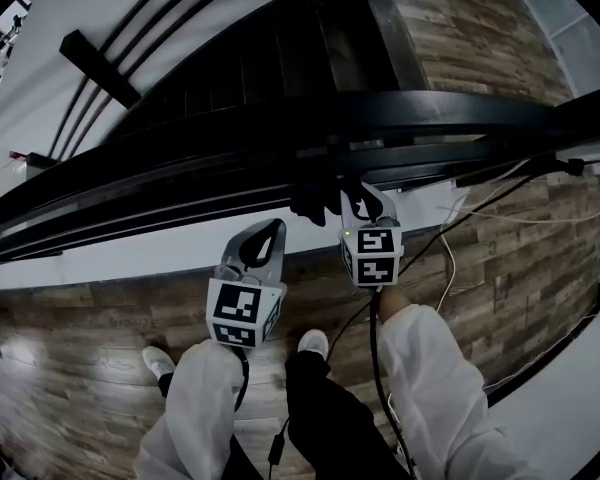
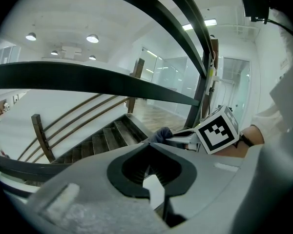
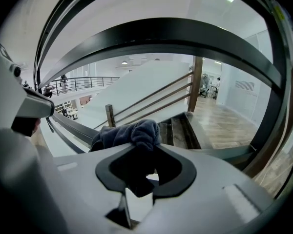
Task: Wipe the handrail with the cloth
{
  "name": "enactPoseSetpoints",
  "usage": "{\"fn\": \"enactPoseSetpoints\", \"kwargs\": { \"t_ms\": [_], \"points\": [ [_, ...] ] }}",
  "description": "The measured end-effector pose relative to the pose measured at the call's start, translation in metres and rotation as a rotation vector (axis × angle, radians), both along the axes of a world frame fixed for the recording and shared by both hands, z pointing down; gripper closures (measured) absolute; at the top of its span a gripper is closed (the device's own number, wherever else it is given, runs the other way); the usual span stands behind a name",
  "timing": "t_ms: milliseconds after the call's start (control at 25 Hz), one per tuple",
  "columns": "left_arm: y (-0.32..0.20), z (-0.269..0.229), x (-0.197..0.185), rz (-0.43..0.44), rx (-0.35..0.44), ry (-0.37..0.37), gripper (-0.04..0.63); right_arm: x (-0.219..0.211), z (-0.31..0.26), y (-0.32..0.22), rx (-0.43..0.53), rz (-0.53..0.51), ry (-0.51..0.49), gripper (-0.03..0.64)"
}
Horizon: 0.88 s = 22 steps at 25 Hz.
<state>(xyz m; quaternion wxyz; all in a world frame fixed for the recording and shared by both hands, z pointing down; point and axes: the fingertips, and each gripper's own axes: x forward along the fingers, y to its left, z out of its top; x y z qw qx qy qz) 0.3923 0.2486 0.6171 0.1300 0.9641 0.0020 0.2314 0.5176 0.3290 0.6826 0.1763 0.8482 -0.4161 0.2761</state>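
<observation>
Handrail (image 1: 410, 118) wiping seems under way, progress unclear: right gripper (image 1: 360, 206) fingers clenched on the dark cloth (image 3: 132, 133) by the rail; left gripper (image 2: 149, 147) fingers closed, empty.

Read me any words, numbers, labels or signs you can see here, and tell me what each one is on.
No readable text in any view.
Left cube: black-and-white square pattern only, no letters or numbers.
Right cube: the same, pattern only.
Yellowish tag on the post: too small to read.
</observation>
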Motion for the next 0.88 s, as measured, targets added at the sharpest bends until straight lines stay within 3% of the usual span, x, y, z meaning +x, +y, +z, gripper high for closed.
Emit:
{"fn": "enactPoseSetpoints", "kwargs": {
  "t_ms": [440, 680, 880],
  "points": [
    [0.06, 0.007, 0.059, 0.095, -0.029, 0.006, 0.595, 0.026, 0.004, 0.042, -0.039, -0.007, 0.0, 0.528],
    [0.089, 0.011, 0.084, 0.155, -0.03, -0.002, 0.595, 0.074, 0.033, 0.129, -0.097, 0.211, -0.045, 0.531],
    [0.101, 0.022, 0.099, 0.185, -0.033, -0.021, 0.595, 0.108, 0.022, 0.158, -0.12, 0.218, 0.029, 0.532]
  ]
}}
